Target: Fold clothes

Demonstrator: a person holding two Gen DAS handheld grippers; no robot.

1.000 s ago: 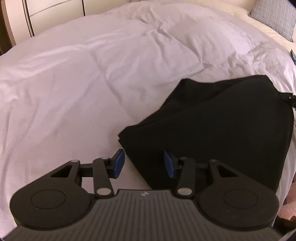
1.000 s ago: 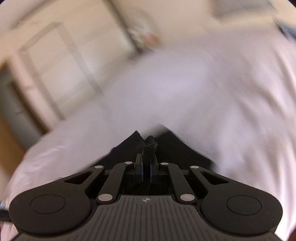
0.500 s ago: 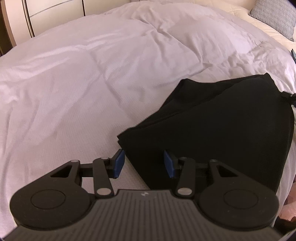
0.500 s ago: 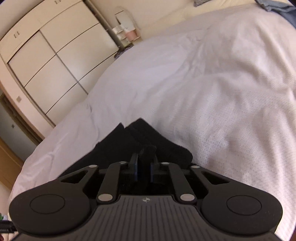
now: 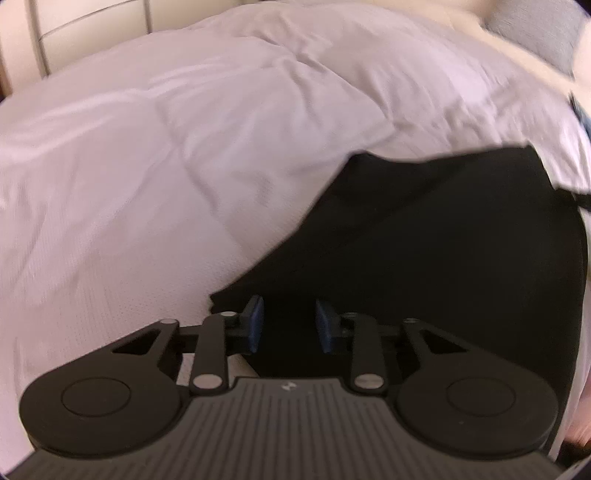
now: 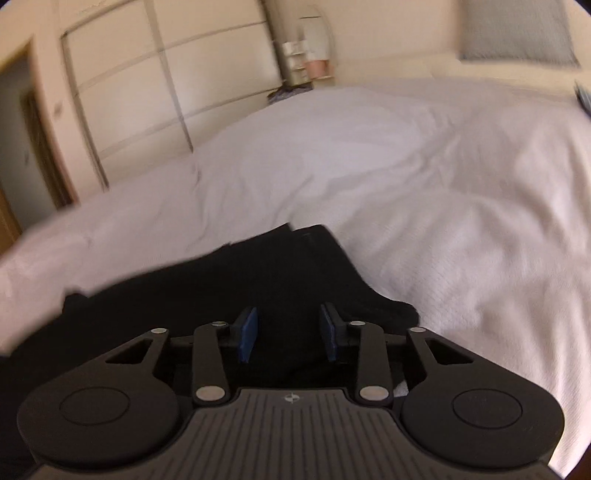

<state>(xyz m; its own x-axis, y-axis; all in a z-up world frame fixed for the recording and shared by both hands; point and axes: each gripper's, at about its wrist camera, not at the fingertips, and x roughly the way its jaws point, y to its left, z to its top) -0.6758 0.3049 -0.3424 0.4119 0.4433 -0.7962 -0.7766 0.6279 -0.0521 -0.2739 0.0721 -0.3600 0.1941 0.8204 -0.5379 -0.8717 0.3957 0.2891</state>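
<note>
Black, soft-knit folded garment [image 5: 443,266] lies flat on the white quilted bed cover [image 5: 147,184]. In the left wrist view it fills the lower right of the frame; in the right wrist view it fills the lower left and centre [image 6: 240,288]. Layered edges show at its upper tip in the right view, so it looks folded over at least once.

Left gripper [image 5: 288,325]: blue pads apart, jaws have just been closing, poised over the garment's near corner at lower centre. Dark cloth shows in the gap, but whether the pads reach it is hard to tell; nothing looks pinched. Reads as released.

Right gripper [image 6: 288,334]: blue pads apart over the black cloth at lower centre. Its jaws have just been closing a little, yet a clear gap remains and no fabric is pressed between the pads. Also released.

Step in hand, as judged: between folds, with both grippers settling on the near edge to take a fresh hold.

Next move calls for: each gripper to come down onto its corner, catch all layers together, then lift evenly and carry the edge over. Uneven grip would likely skew the fold.

Cream panelled wardrobe [image 6: 147,92] at upper left of the right view; grey pillow [image 6: 517,33] at upper right.
</note>
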